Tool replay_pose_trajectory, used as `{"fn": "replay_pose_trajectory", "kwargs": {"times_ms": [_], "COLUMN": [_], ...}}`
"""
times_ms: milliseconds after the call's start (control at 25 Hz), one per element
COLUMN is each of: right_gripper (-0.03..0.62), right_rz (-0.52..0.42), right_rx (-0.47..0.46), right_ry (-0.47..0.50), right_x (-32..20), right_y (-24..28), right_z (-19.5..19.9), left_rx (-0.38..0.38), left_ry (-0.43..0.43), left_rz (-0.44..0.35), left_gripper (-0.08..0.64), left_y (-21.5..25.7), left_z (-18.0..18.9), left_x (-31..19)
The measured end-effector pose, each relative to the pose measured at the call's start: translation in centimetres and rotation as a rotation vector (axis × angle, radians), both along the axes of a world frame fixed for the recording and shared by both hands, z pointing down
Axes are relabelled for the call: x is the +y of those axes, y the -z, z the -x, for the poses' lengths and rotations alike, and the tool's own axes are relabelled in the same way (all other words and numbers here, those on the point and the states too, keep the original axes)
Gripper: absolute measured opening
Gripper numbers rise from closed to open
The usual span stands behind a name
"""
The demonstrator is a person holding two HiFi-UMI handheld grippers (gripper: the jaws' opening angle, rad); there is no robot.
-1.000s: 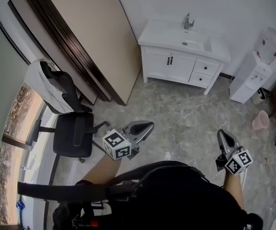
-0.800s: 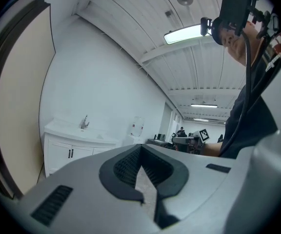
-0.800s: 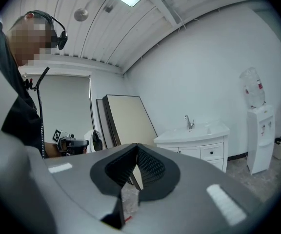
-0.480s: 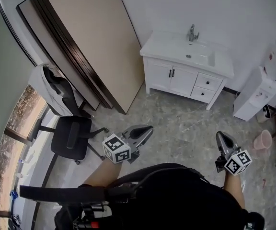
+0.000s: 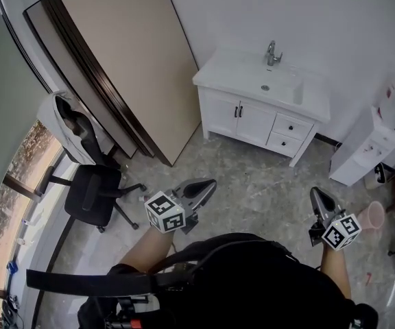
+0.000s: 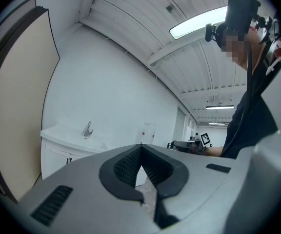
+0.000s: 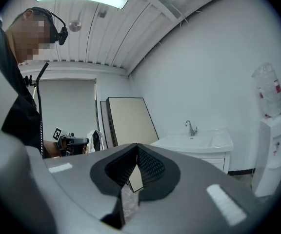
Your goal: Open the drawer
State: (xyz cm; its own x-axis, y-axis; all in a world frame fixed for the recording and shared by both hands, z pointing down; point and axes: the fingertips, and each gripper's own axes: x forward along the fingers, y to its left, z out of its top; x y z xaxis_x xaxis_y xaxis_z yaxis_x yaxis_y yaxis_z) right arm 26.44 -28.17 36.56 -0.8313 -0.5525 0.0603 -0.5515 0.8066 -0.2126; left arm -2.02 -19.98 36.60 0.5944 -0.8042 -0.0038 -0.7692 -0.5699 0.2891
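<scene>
Left gripper and right gripper level by the body, fingers closed tip to tip, empty. Drawers in vanity, well ahead across floor. Get close, open fingers, pinch one knob squarely, pull straight out.

Head view: drawer knobs on vanity too small to tell shape. Water dispenser bottle clipped by rt edge. Person's torso hides nearest floor. Left gripper view: left gripper body hides vanity's drawers. Right gripper view: right gripper covers most of vanity front.
</scene>
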Motion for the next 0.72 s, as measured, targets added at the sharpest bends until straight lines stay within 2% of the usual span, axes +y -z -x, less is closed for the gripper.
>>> {"fn": "replay_pose_trajectory", "kwargs": {"times_ms": [200,320,720], "right_gripper": [0.003,0.003,0.003], "right_rz": [0.018,0.025,0.011], "right_rx": [0.006,0.015,0.020], "right_ry": [-0.007,-0.022,-0.108], "right_x": [-3.4,-6.0,-16.2], "right_y": [-1.3,-1.8,-0.5], "right_z": [0.6,2.4,13.1], "left_rx": [0.003,0.009,-0.015], "left_ry": [-0.002,-0.027,-0.116], "left_rz": [0.011,0.013,-0.002], "left_gripper": [-0.006,-0.006,-0.006], "left_y": [-1.0,-1.5,-0.5], "left_z": [0.8,2.4,13.9], "left_x": [-3.7,-6.8,-19.3]}}
